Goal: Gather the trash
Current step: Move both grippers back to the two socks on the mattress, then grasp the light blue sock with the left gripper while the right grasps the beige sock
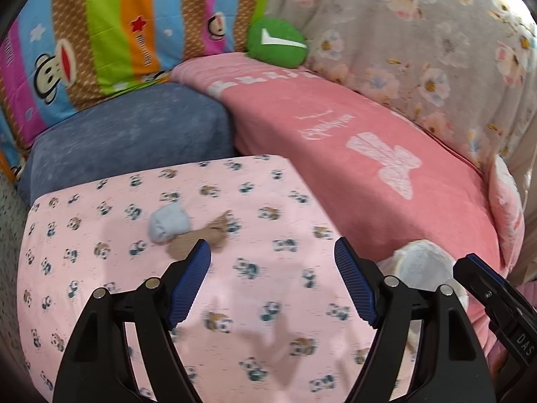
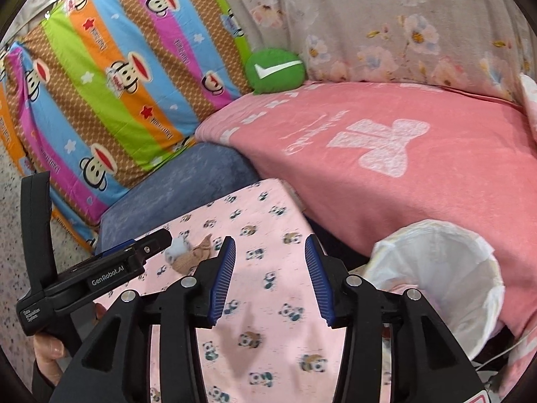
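A crumpled pale blue wad (image 1: pixel 169 223) and a crumpled brown paper scrap (image 1: pixel 198 240) lie together on the pink panda-print surface (image 1: pixel 268 221). My left gripper (image 1: pixel 272 252) is open and empty, just short of them, its left finger near the brown scrap. In the right wrist view the blue wad (image 2: pixel 178 248) and brown scrap (image 2: pixel 194 257) lie left of my right gripper (image 2: pixel 268 245), which is open and empty above the panda surface (image 2: pixel 261 208). A bin lined with a white bag (image 2: pixel 439 275) stands to the right; it also shows in the left wrist view (image 1: pixel 421 262).
A blue cushion (image 1: pixel 134 137) sits behind the panda surface. A pink blanket (image 1: pixel 369 154) covers the seat on the right. A green round cushion (image 1: pixel 277 42) and a striped monkey-print pillow (image 1: pixel 100 33) lean at the back. The right gripper's body (image 1: pixel 496 299) shows at the right edge.
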Demonstrator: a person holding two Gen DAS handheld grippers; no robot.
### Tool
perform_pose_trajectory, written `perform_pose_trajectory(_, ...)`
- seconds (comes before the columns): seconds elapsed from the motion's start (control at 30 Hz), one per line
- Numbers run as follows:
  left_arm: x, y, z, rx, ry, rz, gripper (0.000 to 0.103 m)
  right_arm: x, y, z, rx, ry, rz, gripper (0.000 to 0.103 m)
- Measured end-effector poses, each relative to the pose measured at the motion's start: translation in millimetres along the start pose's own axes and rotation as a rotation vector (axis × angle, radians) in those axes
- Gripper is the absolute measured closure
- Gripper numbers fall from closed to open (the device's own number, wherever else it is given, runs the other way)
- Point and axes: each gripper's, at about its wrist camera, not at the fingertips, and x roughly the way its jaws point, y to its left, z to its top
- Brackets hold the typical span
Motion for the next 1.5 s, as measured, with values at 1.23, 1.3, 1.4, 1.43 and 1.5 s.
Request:
perform_pose_trajectory(1.23, 153.6, 154.5, 5.8, -0.232, 0.227, -0.098, 0.049, 293.8, 132.4, -57.2, -0.029, 0.363, 0.14, 0.06)
perform_pose_trajectory(1.3, 150.6, 152.2, 5.8, -0.225, 0.224, -0.106, 0.057, 299.4, 128.9, -56.6, -0.014, 0.375, 0.157, 0.074)
perform_pose_trajectory(1.4, 142.3, 147.6, 7.8, -0.206, 0.214, -0.112, 0.069, 297.8, 131.7, -55.7, -0.025, 0.376, 0.159, 0.083)
perform_pose_trajectory(1.43, 140.3, 146.5, 8.7, -0.206, 0.213, -0.112, 0.071, 295.2, 132.4, -54.7, -0.032, 0.373, 0.156, 0.083)
perform_pose_trajectory(1.5, 133.6, 141.7, 11.8, -0.207, 0.204, -0.118, 0.072, 286.7, 133.5, -53.5, -0.038, 0.366, 0.16, 0.084)
